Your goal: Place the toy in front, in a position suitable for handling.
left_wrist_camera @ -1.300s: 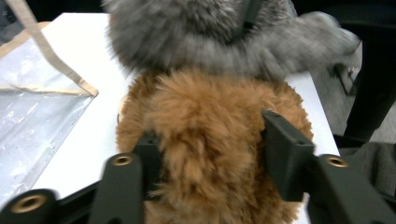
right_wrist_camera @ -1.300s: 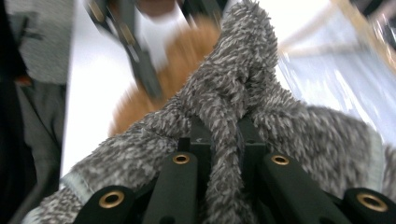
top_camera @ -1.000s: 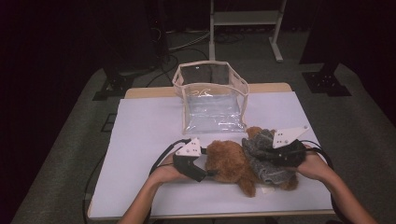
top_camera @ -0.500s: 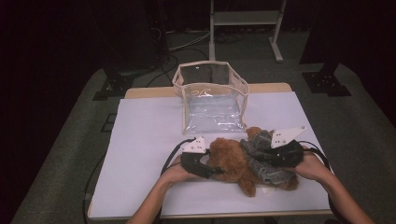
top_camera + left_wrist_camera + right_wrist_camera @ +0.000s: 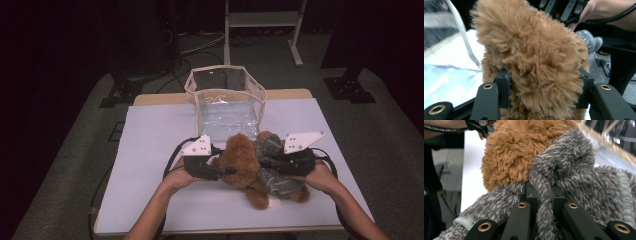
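A brown plush teddy bear (image 5: 241, 157) in a grey fuzzy top (image 5: 274, 172) lies near the table's front edge. My left gripper (image 5: 226, 168) comes in from the left. Its jaws have just been closing with the bear's head (image 5: 536, 55) between them, and the pads (image 5: 503, 87) now press into the fur on both sides. From the right, my right gripper (image 5: 265, 161) is shut on a fold of the grey top (image 5: 579, 177). In the right gripper view, the brown head (image 5: 511, 157) shows just beyond the right gripper (image 5: 544, 200).
A clear plastic bag with beige trim (image 5: 225, 70) stands open just behind the bear, at the middle back of the white table (image 5: 150, 145). A metal stand (image 5: 260, 20) and cables are on the dark floor beyond. Bare tabletop lies to the left.
My left gripper slid right onto the bear's head, closed on it and rose a little. The bear's head now sits higher. The right gripper kept its hold on the grey top.
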Tool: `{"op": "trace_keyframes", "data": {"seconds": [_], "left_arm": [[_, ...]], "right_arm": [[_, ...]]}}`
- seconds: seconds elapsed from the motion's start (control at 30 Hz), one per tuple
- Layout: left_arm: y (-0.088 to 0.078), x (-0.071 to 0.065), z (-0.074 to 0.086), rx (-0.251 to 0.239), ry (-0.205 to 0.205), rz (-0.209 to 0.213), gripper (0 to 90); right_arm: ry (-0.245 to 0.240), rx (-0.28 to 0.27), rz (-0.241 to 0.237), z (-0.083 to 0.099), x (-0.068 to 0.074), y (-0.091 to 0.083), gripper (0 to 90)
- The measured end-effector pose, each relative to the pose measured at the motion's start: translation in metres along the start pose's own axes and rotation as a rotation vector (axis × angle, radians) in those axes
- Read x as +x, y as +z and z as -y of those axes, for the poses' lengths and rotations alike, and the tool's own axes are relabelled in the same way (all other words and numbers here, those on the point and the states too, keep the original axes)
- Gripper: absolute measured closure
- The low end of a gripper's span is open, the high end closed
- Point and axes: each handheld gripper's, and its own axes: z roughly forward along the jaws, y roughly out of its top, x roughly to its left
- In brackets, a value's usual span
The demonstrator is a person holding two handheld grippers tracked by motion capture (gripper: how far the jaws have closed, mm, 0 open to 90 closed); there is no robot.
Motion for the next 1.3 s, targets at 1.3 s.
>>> {"op": "trace_keyframes", "data": {"seconds": [1.3], "left_arm": [[0.026, -0.012, -0.08, 0.099, 0.185, -0.018, 43.5]], "right_arm": [[-0.125, -0.17, 0.026, -0.083, -0.001, -0.071, 80.2]]}}
